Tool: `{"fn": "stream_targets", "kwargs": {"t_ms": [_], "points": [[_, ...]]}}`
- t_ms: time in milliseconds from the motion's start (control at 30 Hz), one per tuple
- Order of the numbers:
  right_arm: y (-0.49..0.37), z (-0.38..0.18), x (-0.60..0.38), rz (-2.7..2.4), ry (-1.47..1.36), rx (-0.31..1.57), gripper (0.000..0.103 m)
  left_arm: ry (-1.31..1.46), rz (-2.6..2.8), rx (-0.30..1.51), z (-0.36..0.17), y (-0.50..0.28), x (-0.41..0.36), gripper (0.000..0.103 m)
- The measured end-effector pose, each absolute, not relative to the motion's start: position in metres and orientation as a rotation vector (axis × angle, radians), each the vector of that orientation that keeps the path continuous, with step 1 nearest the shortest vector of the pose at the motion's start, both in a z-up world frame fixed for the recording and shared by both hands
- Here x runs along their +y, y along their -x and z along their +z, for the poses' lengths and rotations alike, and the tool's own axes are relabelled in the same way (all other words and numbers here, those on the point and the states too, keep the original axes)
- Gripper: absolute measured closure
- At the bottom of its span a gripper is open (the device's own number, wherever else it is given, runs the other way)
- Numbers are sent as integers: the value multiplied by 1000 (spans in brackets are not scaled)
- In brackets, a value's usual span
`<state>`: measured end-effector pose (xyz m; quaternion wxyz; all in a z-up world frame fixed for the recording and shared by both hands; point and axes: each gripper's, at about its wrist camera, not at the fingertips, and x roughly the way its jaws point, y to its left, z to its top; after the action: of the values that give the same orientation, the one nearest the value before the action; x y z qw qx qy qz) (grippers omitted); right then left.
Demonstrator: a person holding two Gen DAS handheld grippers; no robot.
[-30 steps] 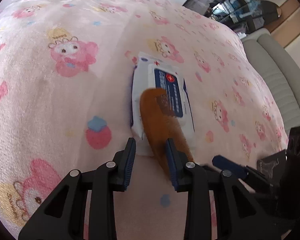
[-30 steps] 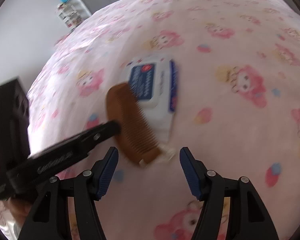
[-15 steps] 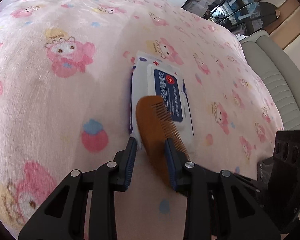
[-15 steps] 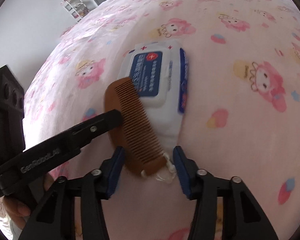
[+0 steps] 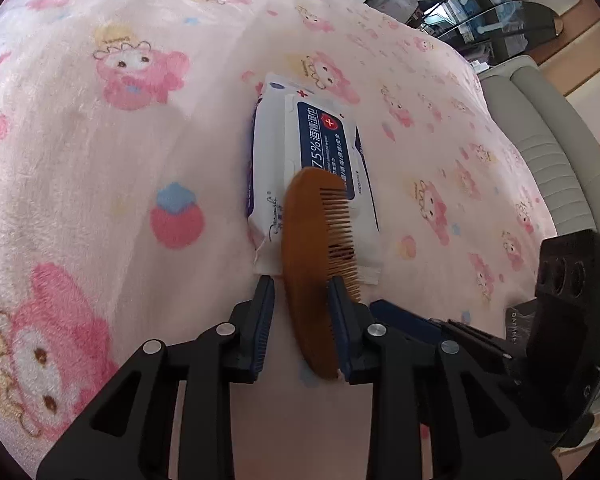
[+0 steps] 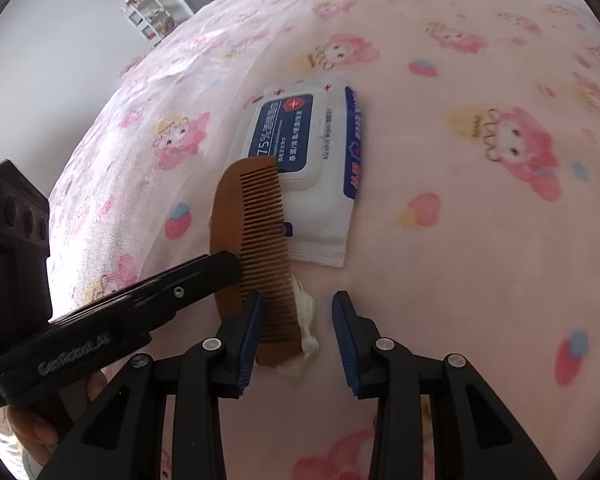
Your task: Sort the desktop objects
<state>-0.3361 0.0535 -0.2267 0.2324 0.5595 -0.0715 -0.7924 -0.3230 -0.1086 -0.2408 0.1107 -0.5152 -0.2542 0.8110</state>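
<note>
Left gripper (image 5: 300,300) jaws around wooden comb (image 5: 314,256), overlapping wipes pack (image 5: 306,160)

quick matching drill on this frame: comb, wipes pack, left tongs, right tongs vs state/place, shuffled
Column A
1. wooden comb
2. wipes pack
3. left tongs
4. right tongs

Column B
a. open, holding nothing
b. lying flat on the pink blanket
c. gripped at its spine, far end over the pack
d. closed on the comb

Pairs: 1-c, 2-b, 3-d, 4-a
</note>
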Motion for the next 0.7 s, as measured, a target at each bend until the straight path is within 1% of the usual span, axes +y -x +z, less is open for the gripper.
{"fn": "stream_targets", "kwargs": {"t_ms": [200, 333, 533, 700], "points": [[318, -225, 48, -2145, -1518, -213, 71, 1514, 2339, -751, -242, 312, -100, 75], [294, -219, 50, -2097, -1507, -265, 71, 1507, 2324, -737, -238, 290, -100, 75], [297, -232, 38, -2082, -1546, -223, 71, 1543, 2301, -831, -250, 289, -109, 77], [287, -224, 34, -2093, -1507, -204, 71, 1510, 2321, -802, -239, 279, -107, 77]]}}
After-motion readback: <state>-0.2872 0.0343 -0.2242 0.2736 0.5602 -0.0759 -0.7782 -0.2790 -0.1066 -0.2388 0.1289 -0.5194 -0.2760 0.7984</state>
